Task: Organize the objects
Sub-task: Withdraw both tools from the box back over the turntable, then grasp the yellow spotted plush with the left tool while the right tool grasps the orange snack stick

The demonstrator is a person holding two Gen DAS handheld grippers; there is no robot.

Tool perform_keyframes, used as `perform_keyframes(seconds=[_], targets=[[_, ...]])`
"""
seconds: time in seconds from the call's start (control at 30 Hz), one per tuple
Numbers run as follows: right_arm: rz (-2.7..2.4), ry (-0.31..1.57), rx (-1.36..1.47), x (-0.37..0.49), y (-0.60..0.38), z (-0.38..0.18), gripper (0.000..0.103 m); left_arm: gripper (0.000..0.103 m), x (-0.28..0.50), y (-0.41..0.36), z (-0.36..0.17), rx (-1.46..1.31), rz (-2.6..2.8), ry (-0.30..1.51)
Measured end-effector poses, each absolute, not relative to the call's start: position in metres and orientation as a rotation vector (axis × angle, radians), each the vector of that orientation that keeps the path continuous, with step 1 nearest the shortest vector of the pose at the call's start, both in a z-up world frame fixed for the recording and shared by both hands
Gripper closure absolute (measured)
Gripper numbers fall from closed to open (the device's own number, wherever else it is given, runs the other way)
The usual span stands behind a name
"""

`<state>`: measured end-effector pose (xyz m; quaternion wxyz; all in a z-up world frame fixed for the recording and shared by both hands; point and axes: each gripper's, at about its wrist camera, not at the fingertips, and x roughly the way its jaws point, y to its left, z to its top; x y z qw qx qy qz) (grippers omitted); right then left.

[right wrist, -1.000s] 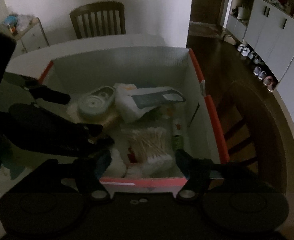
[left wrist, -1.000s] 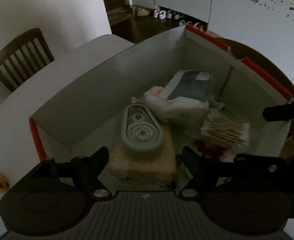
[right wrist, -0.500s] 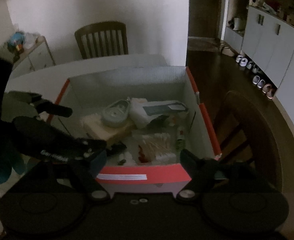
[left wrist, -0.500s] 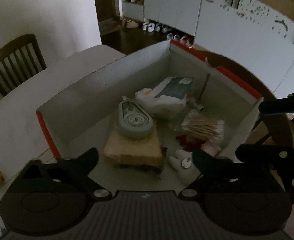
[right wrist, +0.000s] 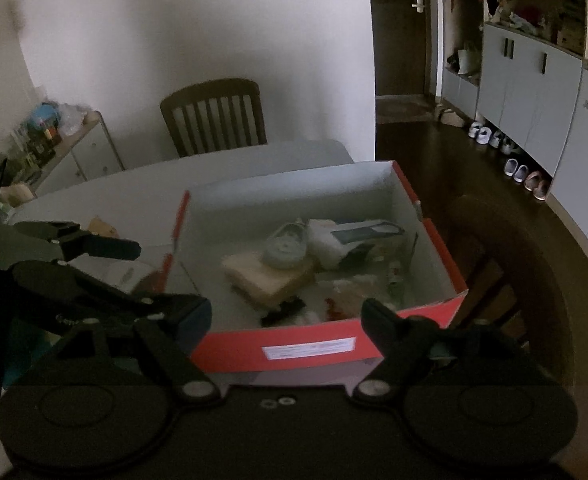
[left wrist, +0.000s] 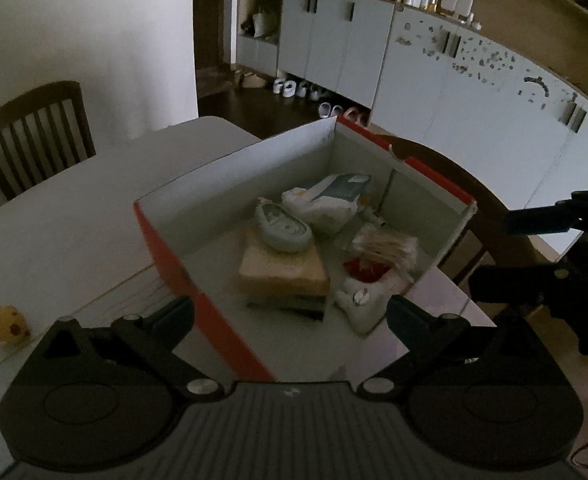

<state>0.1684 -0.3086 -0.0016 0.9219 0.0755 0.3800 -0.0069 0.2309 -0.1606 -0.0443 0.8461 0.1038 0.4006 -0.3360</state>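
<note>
Left tongs (left wrist: 289,316): spread wide, nothing between the fingers, hovering above the near-left corner of the red box (left wrist: 198,304). Right tongs (right wrist: 286,316): also wide apart, empty, held over the labelled short end of the box, w/ the white label (right wrist: 308,347) just ahead of them. Each tool shows in the other's view: right one at the right edge of the left-wrist cam, left one at the left of the right-wrist cam; both above the box rim, not touching it.

Box is open-topped, red outside, pale grey-white inside, sits on the white worktop (left wrist: 74,216) near its edge. Contents, seen from the left cam: tan sponge-like block (left wrist: 284,274) w/ a dark underside, roughly mid-box; oval grey-green case (left wrist: 282,230) lying on top of it, tilted; behind, a white pouch w/ a dark blue-grey panel (left wrist: 332,198) leaning toward the far corner; right of the block a bundle of cotton swabs (left wrist: 388,244) over sth red (left wrist: 364,271); nearest the short end a small white soft item w/ a round metal bit (left wrist: 360,302). Narrow objects by the right wall, too blurred to ID.

Outside the box: small yellow toy (left wrist: 0,322) on the worktop at far left; wooden slat-back chair (right wrist: 214,116) behind the worktop by the white wall; another dark chair (right wrist: 506,280) beside the box's right side; grey cabinets (left wrist: 474,96) w/ shoes lined up on the floor (right wrist: 510,156) under them.
</note>
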Motion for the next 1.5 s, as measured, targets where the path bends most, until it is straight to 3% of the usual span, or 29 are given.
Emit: perform_keyframes(seconds=[0.67,1.17,1.5], targets=[[-0.04,0.731,0.181,0.16,-0.191,0.002,0.021,0.0,0.211,-0.023,-0.025,0.173,-0.627,0.746],[0.028,0.837,0.122,0.193,-0.116,-0.036,0.021,0.0,0.245,0.081,-0.064,0.125,-0.458,0.787],[0.046,0.912,0.066,0.239,-0.085,-0.067,0.021,0.0,0.299,0.09,-0.088,0.115,-0.413,0.772]])
